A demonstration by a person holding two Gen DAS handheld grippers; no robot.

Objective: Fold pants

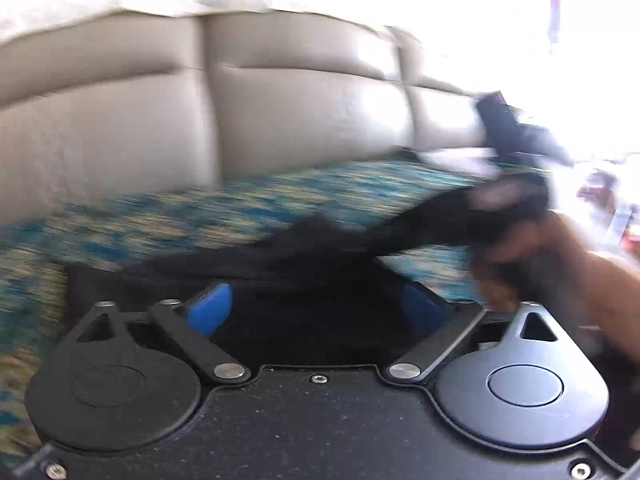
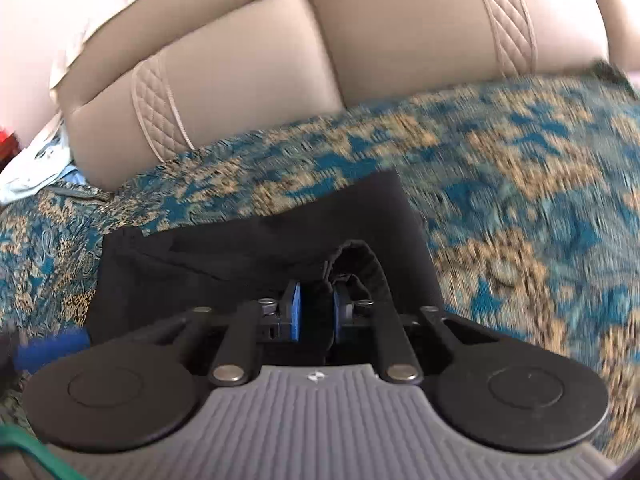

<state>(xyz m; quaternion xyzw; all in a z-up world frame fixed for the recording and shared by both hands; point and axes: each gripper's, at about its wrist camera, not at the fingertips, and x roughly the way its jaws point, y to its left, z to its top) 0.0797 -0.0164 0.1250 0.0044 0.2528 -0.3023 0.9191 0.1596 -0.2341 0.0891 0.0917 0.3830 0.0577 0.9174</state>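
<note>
The black pants (image 1: 320,248) lie on a blue and gold patterned cover (image 1: 240,208). In the left wrist view my left gripper (image 1: 316,308) is open, its blue pads (image 1: 212,308) wide apart over the dark cloth. My right gripper (image 1: 508,196) shows blurred at the right, holding a lifted part of the pants. In the right wrist view my right gripper (image 2: 316,312) is shut on a bunched fold of the pants (image 2: 256,256), with a ribbed band (image 2: 360,260) looping above the pads. A blue pad of the left gripper (image 2: 52,350) shows at the lower left.
A beige sofa backrest (image 2: 280,52) with quilted strips rises behind the patterned cover (image 2: 520,168). Light blue cloth (image 2: 36,172) lies at the far left. A person's hand (image 1: 560,264) is at the right of the left wrist view. Bright light washes out the upper right.
</note>
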